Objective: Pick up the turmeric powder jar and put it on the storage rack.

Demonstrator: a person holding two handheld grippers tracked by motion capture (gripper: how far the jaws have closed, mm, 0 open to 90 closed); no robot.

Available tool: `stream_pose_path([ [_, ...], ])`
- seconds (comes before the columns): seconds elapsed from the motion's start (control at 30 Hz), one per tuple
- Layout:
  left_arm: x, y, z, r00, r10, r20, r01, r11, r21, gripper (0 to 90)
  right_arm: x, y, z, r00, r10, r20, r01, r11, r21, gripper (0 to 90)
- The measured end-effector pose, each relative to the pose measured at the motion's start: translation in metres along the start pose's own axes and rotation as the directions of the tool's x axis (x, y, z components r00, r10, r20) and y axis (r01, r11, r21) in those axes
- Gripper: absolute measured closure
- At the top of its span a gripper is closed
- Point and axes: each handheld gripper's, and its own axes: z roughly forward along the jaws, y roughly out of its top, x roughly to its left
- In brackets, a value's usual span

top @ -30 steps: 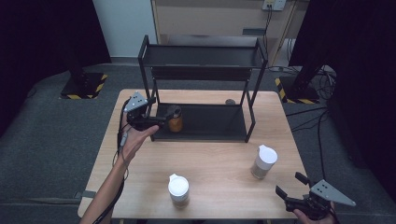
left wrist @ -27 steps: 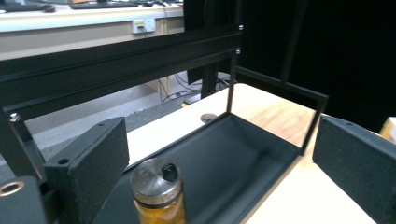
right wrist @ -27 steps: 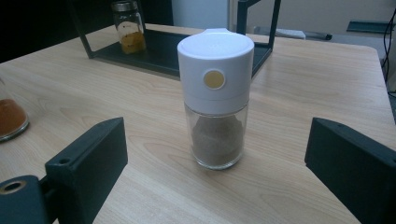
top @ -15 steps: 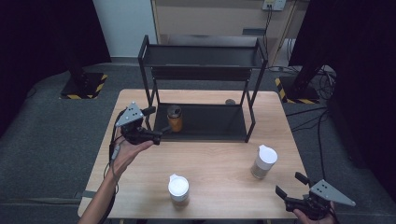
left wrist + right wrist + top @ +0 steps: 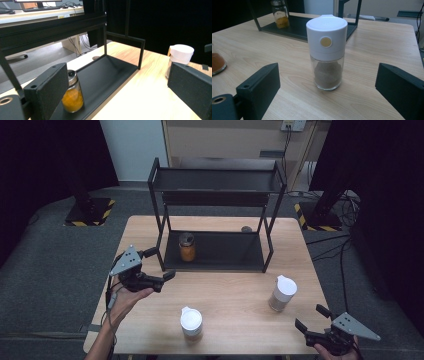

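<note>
Jaws of the left gripper (image 5: 159,264) stand wide apart, gripping nothing, off the left end of the black rack (image 5: 215,265). Just right of it, on the rack's lower shelf near that end, stands the orange spice jar (image 5: 187,247) with a metal cap, upright. Further right, 2 white-capped jars sit on the wooden table (image 5: 235,295): 1 (image 5: 191,322) near the front edge, 1 (image 5: 282,293) toward the right. The right gripper (image 5: 311,322) hovers at the front right corner, jaws spread, empty, facing that jar.
</note>
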Motion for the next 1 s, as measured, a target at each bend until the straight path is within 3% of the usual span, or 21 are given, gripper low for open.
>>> stream_pose_path([
  [0.33,-0.012,-0.029,-0.024,0.9994,-0.028,-0.020,0.028,0.9994,-0.018,2.5,0.000,0.000,0.000,1.0000,-0.002,0.002,0.002,1.000,-0.001,6.0],
  [0.6,-0.022,-0.062,-0.041,0.9972,-0.059,-0.046,0.057,0.9972,-0.048,3.2,0.000,0.000,0.000,1.0000,-0.002,0.002,0.002,1.000,-0.001,6.0],
  [1.0,-0.031,-0.098,-0.059,0.9886,-0.126,-0.082,0.123,0.9916,-0.042,2.8,0.000,0.000,0.000,1.0000,-0.004,0.001,0.004,1.000,-0.001,6.0],
])
